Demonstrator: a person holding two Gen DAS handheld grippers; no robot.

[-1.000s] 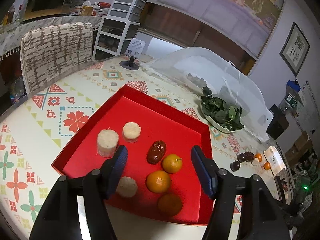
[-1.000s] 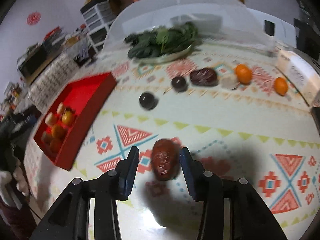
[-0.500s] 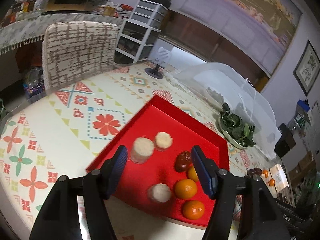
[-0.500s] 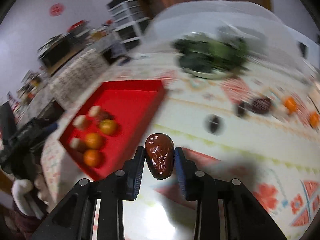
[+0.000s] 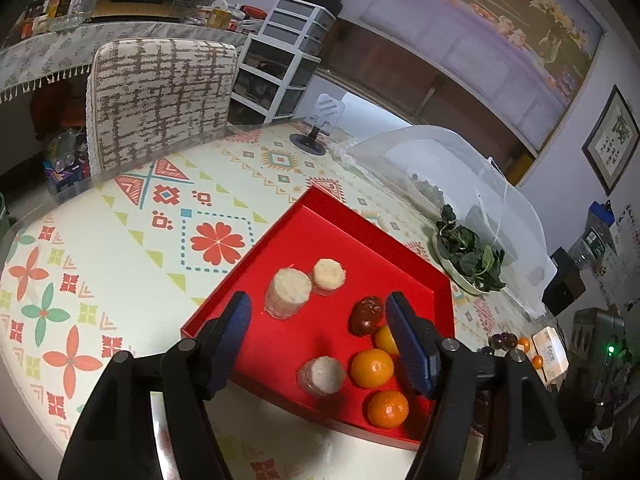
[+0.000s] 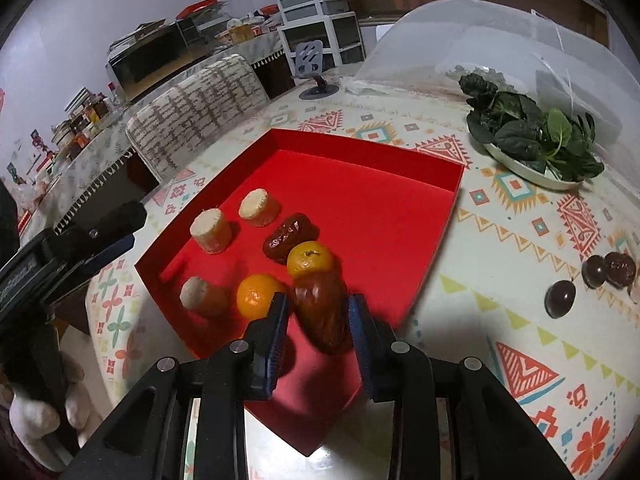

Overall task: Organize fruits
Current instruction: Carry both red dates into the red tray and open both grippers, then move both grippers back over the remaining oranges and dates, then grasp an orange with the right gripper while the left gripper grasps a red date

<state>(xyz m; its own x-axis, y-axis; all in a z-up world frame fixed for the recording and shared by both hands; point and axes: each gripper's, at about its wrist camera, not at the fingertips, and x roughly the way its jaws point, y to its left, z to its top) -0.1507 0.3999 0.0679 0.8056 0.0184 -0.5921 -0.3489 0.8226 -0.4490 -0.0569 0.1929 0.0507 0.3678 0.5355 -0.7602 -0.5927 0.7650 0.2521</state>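
While the left claw (image 5: 318,332) hangs wide apart and empty over the shallow red cardboard tray (image 6: 420,184), the right claw (image 6: 318,320) grips a glossy reddish-brown date (image 6: 322,308) above the tray's near part, just beside two round orange tangerines (image 6: 310,258) on the patterned table (image 6: 520,320).

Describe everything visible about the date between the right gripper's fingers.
The wrinkled, glossy reddish-brown date is oblong and blurred, its narrow end pointing toward the camera. It sits between the blue pads of the right gripper, above the red tray, close behind an orange mandarin. The jaws look slightly spread; whether the pads touch it cannot be told. The left wrist view does not show it.
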